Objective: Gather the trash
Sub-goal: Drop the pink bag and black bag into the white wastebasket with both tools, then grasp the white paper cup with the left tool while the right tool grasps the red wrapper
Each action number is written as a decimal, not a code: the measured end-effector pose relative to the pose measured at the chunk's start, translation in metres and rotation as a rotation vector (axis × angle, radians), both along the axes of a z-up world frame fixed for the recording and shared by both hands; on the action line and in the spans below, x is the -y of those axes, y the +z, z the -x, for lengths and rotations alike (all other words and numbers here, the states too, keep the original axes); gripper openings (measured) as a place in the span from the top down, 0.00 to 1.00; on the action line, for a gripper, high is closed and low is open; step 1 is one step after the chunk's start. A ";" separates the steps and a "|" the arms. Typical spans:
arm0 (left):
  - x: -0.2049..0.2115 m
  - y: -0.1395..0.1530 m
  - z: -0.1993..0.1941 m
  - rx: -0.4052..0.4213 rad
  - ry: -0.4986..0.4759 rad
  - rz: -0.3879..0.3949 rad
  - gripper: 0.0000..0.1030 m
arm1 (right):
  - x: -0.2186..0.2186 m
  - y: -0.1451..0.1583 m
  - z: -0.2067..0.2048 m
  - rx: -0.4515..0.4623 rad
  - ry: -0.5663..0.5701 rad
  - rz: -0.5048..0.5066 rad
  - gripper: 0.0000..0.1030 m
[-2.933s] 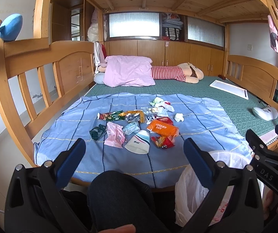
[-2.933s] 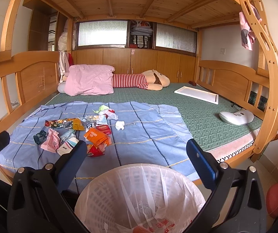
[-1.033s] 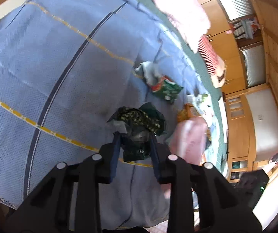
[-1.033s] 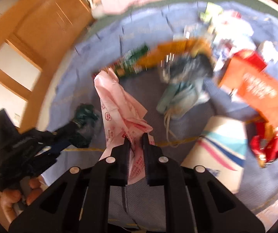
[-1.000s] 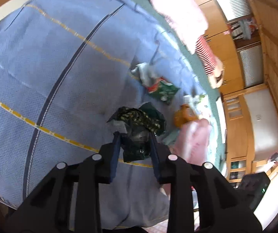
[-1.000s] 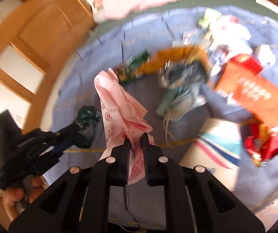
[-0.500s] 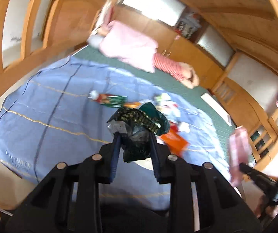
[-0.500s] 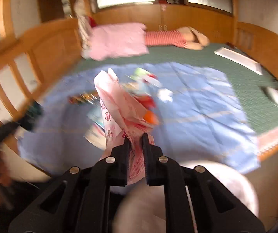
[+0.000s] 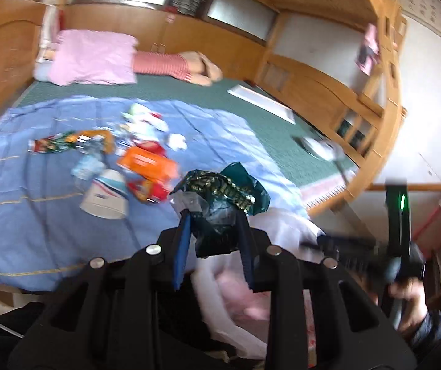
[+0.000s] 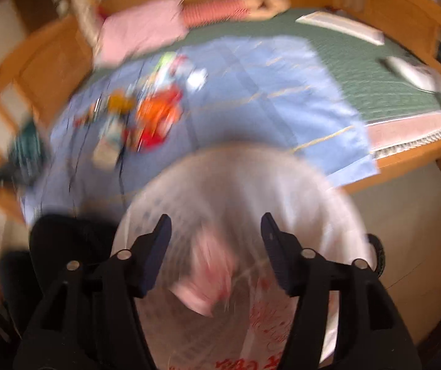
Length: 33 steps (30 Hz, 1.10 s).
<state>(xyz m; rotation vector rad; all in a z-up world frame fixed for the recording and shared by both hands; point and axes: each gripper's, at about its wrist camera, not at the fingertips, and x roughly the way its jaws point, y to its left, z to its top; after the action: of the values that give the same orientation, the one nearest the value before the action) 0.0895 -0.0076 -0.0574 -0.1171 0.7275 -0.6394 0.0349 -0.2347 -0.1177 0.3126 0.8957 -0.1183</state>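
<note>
1. Nearest, the right tool (image 10: 214,246) hangs over the mouth of the white plastic-lined waste basket (image 10: 337,215). Its jaws have just been opening and now stand apart with nothing pressed between them. The crumpled pink plastic wrapper (image 10: 208,280), pinched between those jaws a second ago over the bed, now lies loose and blurred inside the liner, below the tool.
2. That looks like one piece of trash delivered; the right tool is free to go back for another.
3. The left tool (image 9: 214,240) is clamped on a crumpled dark green foil wrapper (image 9: 220,197). A second ago it held that wrapper low over the blue sheet; now the white liner shows just beneath and to the right of it, so I judge its drop comes next.
4. The basket stands on the floor against the near edge of the bed, its rim below the mattress. The two tools are close together here, so crowding at the rim is the risk.
5. Farther off, on the light blue bedsheet (image 9: 20,215), the remaining litter is clustered: a white paper cup with blue stripes (image 9: 106,197), an orange snack packet (image 9: 146,163) and smaller wrappers beyond.
6. Bare sheet around the cluster leaves open room on the left and right.
</note>
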 end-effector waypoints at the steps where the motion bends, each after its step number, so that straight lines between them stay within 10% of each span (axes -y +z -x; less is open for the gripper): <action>1: 0.009 -0.004 0.005 -0.007 -0.036 0.001 0.71 | 0.006 0.003 0.004 0.024 -0.032 -0.009 0.38; 4: 0.040 -0.019 0.014 -0.076 -0.206 0.011 0.66 | 0.040 0.022 0.019 0.127 -0.164 -0.055 0.36; 7: 0.067 -0.044 0.019 -0.186 -0.344 0.031 0.23 | 0.059 0.025 0.026 0.154 -0.227 -0.065 0.35; 10: 0.073 -0.061 0.010 -0.243 -0.336 0.016 0.19 | 0.069 0.021 0.026 0.145 -0.252 -0.081 0.35; 21: -0.073 -0.050 -0.112 -0.121 0.291 -0.038 0.19 | 0.021 -0.005 -0.047 0.080 -0.099 -0.174 0.35; 27: -0.123 -0.088 -0.169 -0.112 0.406 -0.173 0.19 | -0.069 -0.021 -0.146 0.014 0.071 -0.252 0.36; 33: -0.199 -0.130 -0.185 -0.410 0.596 0.127 0.19 | -0.149 -0.074 -0.228 -0.159 0.116 -0.300 0.36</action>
<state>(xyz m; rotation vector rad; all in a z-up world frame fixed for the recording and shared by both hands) 0.2747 0.1913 -0.1878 -0.5727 0.9888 -0.0842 0.2629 -0.0855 -0.1918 0.5348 1.0887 0.1021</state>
